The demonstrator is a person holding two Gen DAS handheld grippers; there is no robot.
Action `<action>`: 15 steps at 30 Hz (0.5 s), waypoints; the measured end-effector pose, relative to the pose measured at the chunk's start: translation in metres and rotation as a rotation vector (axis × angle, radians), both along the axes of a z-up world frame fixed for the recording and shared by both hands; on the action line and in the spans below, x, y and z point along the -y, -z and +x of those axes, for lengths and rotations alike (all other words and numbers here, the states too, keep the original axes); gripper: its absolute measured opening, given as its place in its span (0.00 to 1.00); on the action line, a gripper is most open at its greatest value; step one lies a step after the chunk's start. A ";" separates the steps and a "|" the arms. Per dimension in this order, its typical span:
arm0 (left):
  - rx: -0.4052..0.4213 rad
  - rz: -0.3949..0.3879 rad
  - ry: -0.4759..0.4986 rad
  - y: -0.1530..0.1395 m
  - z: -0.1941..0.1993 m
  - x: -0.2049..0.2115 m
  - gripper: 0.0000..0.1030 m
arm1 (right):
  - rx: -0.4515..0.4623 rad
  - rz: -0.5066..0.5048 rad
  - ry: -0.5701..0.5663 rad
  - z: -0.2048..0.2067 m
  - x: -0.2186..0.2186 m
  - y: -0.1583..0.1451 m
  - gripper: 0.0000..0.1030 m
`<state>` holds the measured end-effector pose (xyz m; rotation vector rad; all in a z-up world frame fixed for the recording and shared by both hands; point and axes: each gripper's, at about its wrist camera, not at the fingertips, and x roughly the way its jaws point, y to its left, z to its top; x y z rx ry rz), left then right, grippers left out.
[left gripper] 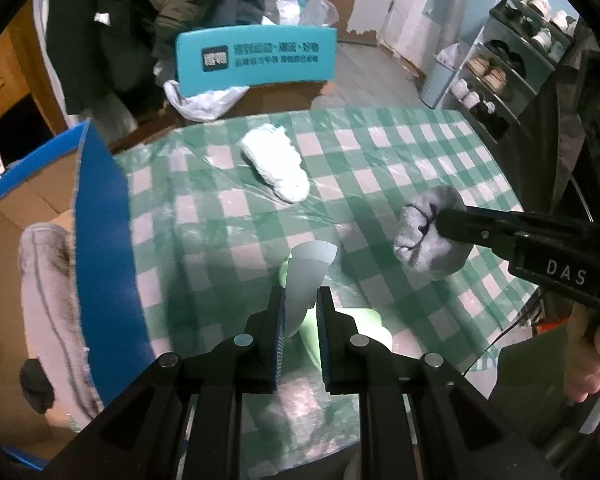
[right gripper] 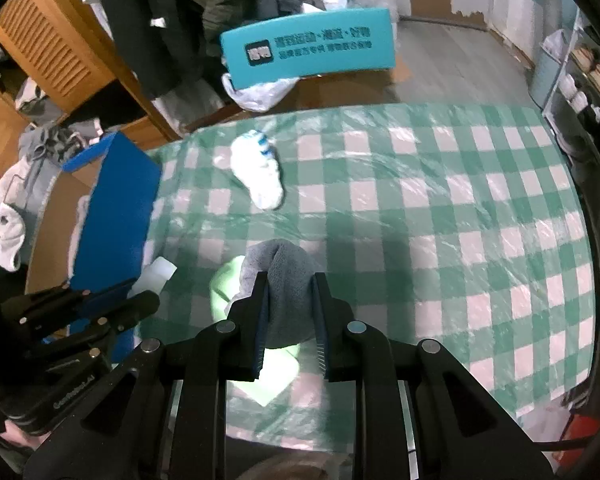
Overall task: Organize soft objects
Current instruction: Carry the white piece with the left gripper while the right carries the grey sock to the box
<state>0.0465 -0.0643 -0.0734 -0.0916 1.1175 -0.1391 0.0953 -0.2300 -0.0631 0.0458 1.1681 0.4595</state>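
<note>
Checked cloth covers the surface (right gripper: 460,208), with open room across its right half and far edge. Left gripper (left gripper: 302,308) fingers pinch a pale white sock (left gripper: 308,272) beside the blue-walled box (left gripper: 104,216) at the left edge. Right gripper (right gripper: 290,312) fingers clamp a grey sock (right gripper: 288,280) above a light green item (right gripper: 274,376). A white striped sock (right gripper: 260,172) lies far, apart.

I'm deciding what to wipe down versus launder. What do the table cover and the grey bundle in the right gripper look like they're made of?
Table cover: green-and-white checked cloth under clear plastic film, judging by the glossy, wrinkled glare streaks. Wipeable, probably.
Grey bundle in the right gripper: soft knit or terry fabric, matte, with a looped texture, folding around the jaws. Probably launderable.
</note>
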 end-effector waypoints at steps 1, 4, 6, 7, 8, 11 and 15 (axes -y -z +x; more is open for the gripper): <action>0.004 0.000 -0.005 -0.002 -0.002 -0.002 0.14 | 0.004 0.004 -0.005 0.000 -0.003 -0.002 0.19; 0.016 -0.006 -0.022 -0.008 -0.005 -0.011 0.14 | 0.012 0.016 -0.022 -0.001 -0.013 -0.009 0.19; 0.026 -0.005 -0.033 -0.012 -0.008 -0.018 0.14 | 0.020 0.020 -0.034 -0.002 -0.021 -0.013 0.19; 0.029 -0.003 -0.039 -0.014 -0.009 -0.020 0.14 | 0.024 0.023 -0.041 -0.002 -0.025 -0.016 0.19; 0.034 -0.001 -0.046 -0.016 -0.011 -0.024 0.14 | 0.028 0.028 -0.049 -0.003 -0.030 -0.018 0.19; 0.037 -0.008 -0.066 -0.020 -0.014 -0.033 0.14 | 0.036 0.041 -0.068 -0.005 -0.041 -0.025 0.19; 0.050 -0.009 -0.091 -0.024 -0.019 -0.046 0.14 | 0.047 0.051 -0.093 -0.007 -0.056 -0.032 0.19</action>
